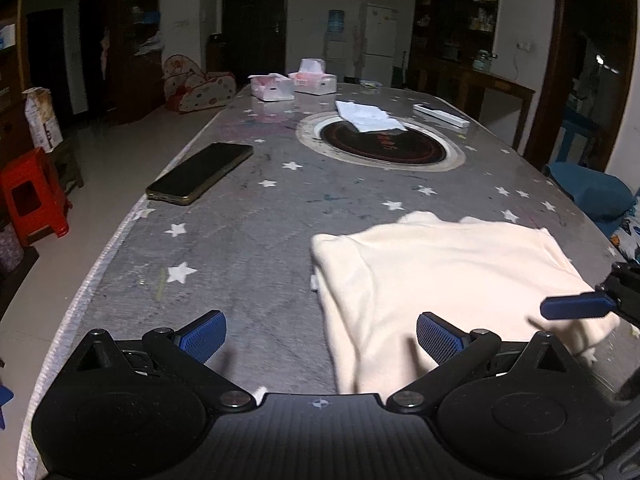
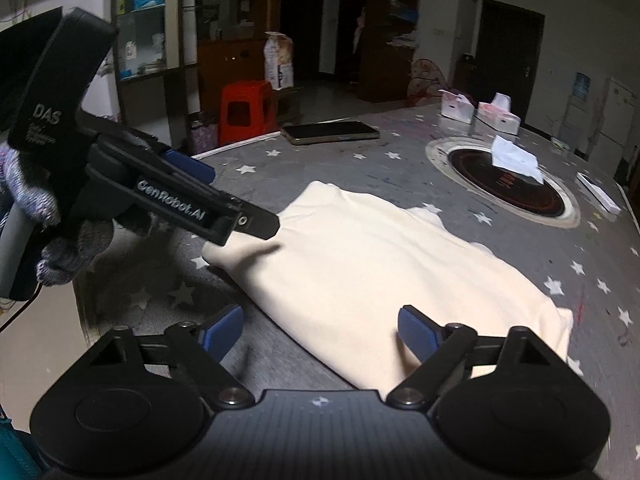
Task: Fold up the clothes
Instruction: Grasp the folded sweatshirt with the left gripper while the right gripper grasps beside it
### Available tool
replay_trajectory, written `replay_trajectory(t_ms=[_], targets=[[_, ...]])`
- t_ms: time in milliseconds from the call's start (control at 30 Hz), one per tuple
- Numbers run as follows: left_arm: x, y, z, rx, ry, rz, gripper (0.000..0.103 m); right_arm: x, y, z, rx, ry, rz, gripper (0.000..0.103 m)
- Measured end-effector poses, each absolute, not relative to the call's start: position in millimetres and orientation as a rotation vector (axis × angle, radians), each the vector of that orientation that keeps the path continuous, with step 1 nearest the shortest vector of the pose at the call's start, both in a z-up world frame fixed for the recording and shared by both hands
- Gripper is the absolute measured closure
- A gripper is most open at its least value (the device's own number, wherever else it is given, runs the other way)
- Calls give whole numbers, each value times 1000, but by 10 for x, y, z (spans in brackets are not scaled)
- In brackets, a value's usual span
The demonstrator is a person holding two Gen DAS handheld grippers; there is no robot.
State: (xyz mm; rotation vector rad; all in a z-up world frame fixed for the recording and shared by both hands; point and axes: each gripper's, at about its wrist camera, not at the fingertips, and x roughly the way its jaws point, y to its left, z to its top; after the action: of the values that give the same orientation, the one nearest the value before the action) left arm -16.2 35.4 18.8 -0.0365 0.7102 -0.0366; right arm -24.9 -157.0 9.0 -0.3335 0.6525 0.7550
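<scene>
A cream garment [image 1: 440, 272] [image 2: 380, 264] lies folded flat on the grey star-patterned tablecloth [image 1: 248, 248]. In the left wrist view my left gripper [image 1: 320, 340] is open, low over the cloth at the garment's near left corner; its right pad hangs over the fabric and nothing is gripped. One blue finger [image 1: 576, 306] of the right gripper reaches in over the garment's right edge. My right gripper [image 2: 320, 332] is open at the garment's near edge, its right finger above the fabric. A gloved hand [image 2: 60, 248] holds the left gripper [image 2: 236, 200] over the garment's left corner.
A dark phone [image 1: 200, 174] lies near the table's left edge. Farther back are a round inset hotplate [image 1: 380, 146] with crumpled white paper [image 1: 368, 116], two tissue boxes [image 1: 314, 80] and a white box [image 1: 440, 116]. A red stool [image 1: 32, 196] stands on the floor left.
</scene>
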Motion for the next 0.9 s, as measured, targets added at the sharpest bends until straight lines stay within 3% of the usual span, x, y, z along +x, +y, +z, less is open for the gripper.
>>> replay_trajectory(t_ms=[267, 333, 567, 667, 833, 900], targets=[[-82, 580, 195, -100, 717, 23, 0, -195, -1295, 66, -406, 643, 831, 29], [-78, 616, 197, -116, 718, 18, 0, -207, -1210, 46, -436, 641, 859, 38], [-64, 701, 218, -176, 727, -10, 1, -263, -937, 6, -532, 618, 906, 48], [-32, 736, 210, -235, 741, -36, 5, -278, -840, -13, -570, 606, 909, 58], [-10, 732, 178, -307, 765, -89, 8, -255, -796, -31, -563, 607, 903, 85], [12, 743, 151, -349, 782, -101, 9, -199, -845, 6, -514, 620, 902, 89]])
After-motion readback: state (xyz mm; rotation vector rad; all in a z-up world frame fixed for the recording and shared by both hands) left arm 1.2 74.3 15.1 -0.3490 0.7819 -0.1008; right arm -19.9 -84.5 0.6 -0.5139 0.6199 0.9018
